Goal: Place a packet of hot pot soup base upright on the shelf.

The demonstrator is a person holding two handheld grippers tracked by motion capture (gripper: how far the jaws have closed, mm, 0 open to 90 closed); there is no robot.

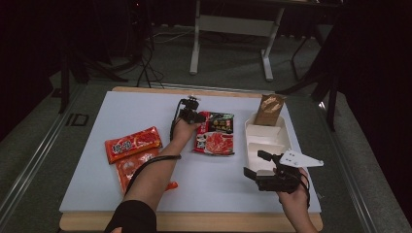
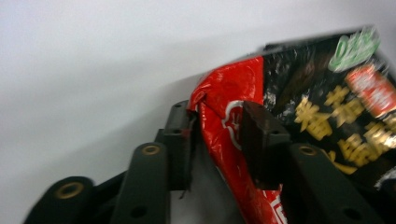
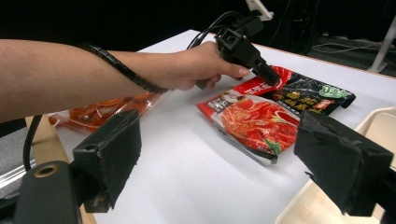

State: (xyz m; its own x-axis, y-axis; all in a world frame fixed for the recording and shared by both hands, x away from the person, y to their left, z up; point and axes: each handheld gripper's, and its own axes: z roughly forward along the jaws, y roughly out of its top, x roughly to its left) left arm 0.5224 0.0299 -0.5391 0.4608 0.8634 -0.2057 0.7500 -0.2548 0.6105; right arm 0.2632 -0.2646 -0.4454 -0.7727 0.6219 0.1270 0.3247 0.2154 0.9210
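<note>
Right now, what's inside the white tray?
The white tray looks empty in the sections that show. The right claw covers its near corner, so that part can't be seen.

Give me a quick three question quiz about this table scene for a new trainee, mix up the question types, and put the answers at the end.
1. True or false: the left gripper has its jaws closed on the edge of the red and black packet.
2. Multiple choice: where does the right gripper sit? A) inside the white tray B) at the near end of the white tray, jaws apart C) over the orange packets
3. Fill in: the brown pouch stands at the ______ end of the white tray.

Key: 1 true; 2 B; 3 far.
</note>
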